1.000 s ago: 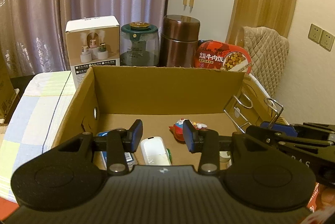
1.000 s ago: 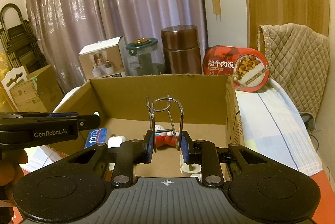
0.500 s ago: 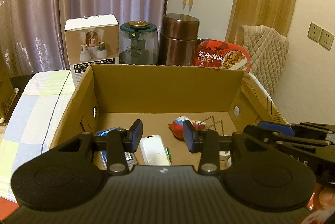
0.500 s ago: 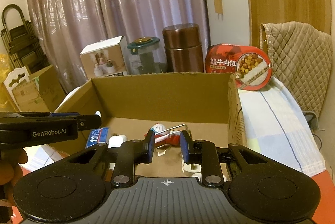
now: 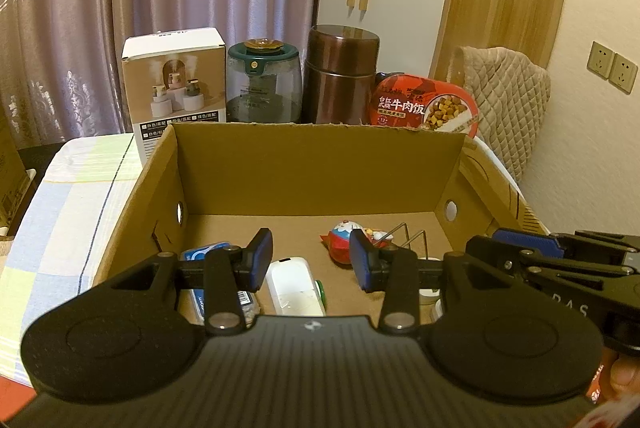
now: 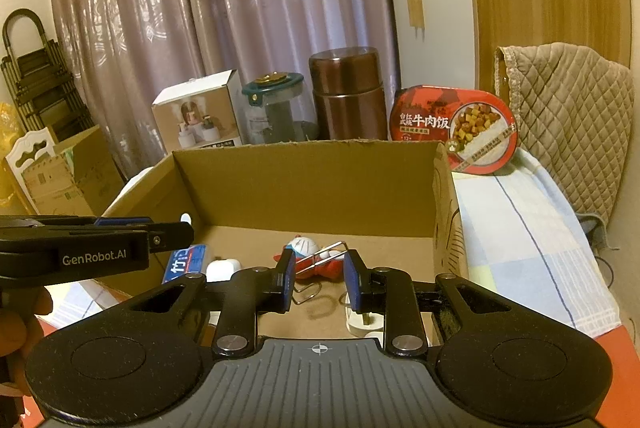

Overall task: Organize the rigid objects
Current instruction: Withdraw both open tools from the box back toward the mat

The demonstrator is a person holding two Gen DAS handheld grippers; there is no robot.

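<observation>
An open cardboard box point(image 5: 320, 164) point(image 6: 304, 180) stands on the table in front of both grippers. Inside lie a wire metal rack point(image 6: 322, 254) point(image 5: 412, 242), a red and white toy figure point(image 5: 342, 242) point(image 6: 306, 246), a white case point(image 5: 294, 284), a blue packet point(image 6: 186, 262) and a white plug point(image 6: 362, 324). My right gripper point(image 6: 319, 280) is open and empty just above the fallen rack. My left gripper point(image 5: 311, 262) is open and empty over the box's near side.
Behind the box stand a white product box point(image 5: 174, 88), a green-lidded glass jar point(image 5: 262, 84), a brown canister point(image 5: 342, 74) and a red beef-rice meal tub point(image 5: 426, 108). A quilted chair back point(image 6: 568, 132) is at right. Checked cloth covers the table point(image 6: 516, 248).
The right gripper held the wire rack upright over the box, then lowered it and opened. The rack now lies on the box floor by the toy. The left gripper stayed put.
</observation>
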